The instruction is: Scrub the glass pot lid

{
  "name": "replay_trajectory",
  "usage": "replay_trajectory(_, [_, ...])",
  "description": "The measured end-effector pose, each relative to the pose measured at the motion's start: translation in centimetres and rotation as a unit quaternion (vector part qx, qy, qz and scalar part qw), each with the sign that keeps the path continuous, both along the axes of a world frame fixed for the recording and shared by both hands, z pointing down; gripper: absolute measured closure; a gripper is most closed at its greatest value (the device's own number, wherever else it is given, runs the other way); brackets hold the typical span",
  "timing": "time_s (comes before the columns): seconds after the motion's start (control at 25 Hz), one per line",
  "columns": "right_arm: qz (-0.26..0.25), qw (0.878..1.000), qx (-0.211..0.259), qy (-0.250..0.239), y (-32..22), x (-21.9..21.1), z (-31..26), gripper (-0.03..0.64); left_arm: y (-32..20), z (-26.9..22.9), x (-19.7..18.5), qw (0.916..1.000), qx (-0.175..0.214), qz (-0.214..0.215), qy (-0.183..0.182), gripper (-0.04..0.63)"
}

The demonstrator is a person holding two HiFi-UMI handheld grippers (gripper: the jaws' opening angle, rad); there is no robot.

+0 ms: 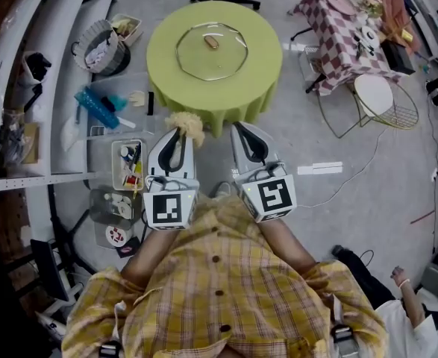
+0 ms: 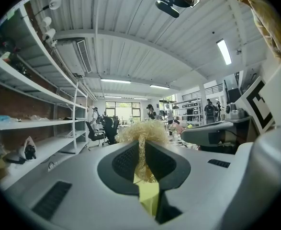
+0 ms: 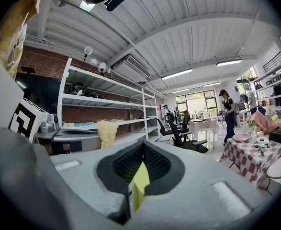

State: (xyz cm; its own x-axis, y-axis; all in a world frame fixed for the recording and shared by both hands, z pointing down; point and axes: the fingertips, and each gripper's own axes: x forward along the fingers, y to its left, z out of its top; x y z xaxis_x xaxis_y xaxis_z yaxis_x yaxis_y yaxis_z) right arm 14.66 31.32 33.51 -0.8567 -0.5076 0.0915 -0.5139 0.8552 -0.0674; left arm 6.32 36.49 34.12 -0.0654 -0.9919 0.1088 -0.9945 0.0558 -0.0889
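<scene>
**Left edge.** Clear storage boxes (image 1: 125, 162) on the floor beside the shelving; not part of the job.

**Left gripper** (image 1: 176, 134). Held up near the person's chest, short of the table and clear of it. In the left gripper view its jaws are closed tight on a pale yellow wiry scrubber (image 2: 142, 131). The tuft stands out beyond the tips and a thin pinched strand runs down between the pads.

**Centre.** Round table under a green cloth (image 1: 163, 66). The glass pot lid (image 1: 204, 64) lies flat near the table's middle, knob (image 1: 212, 42) upward. It is well apart from both grippers, and nothing rests on it or touches it.

**Right gripper** (image 1: 246, 136). Level with the left one, just beside it and also off the table. The right gripper view shows its jaws brought together with nothing held between them.

**Right side.** Table with a checked cloth (image 1: 338, 39), and a white-seated wire stool (image 1: 373, 95) near it — bystander items.

**Progress.** The tool is in hand and the lid is in place, but no contact has been made, so scrubbing appears not yet begun. What seems left is to bring the scrubber down onto the glass, probably steady the lid with the free gripper, and work across the surface — in short, the whole scrub.
</scene>
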Motion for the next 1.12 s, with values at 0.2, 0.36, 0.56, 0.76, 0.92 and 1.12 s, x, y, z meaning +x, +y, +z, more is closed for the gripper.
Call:
replay_trajectory(0.2, [0.024, 1.000, -0.005, 0.005, -3.9, -3.2, 0.6, 0.619, -3.9, 0.5, -3.1, 0.9996, -0.019, 0.012, 0.018, 0.554])
replay_trajectory(0.36, [0.038, 0.999, -0.019, 0.005, -7.9, -7.1, 1.1, 0.619, -8.4, 0.5, -7.7, 0.9993, -0.020, 0.031, 0.006, 0.554])
replay_trajectory(0.56, [0.073, 0.997, -0.023, 0.001, -13.2, -11.8, 0.5, 0.619, -14.4, 0.4, -12.9, 0.9972, -0.028, 0.069, 0.004, 0.554])
replay_trajectory(0.76, [0.114, 0.992, -0.042, 0.014, -17.1, -15.6, 0.8, 0.620, -19.3, 0.8, -16.6, 0.9917, -0.041, 0.121, 0.015, 0.554])
replay_trajectory(0.92, [0.152, 0.987, -0.046, 0.022, -19.4, -18.0, 0.9, 0.619, -22.0, 1.1, -19.6, 0.9864, -0.050, 0.154, 0.030, 0.554])
replay_trajectory(1.12, [0.198, 0.978, -0.052, 0.029, -22.0, -19.5, 1.3, 0.619, -24.9, 1.5, -21.4, 0.9765, -0.060, 0.204, 0.033, 0.554])
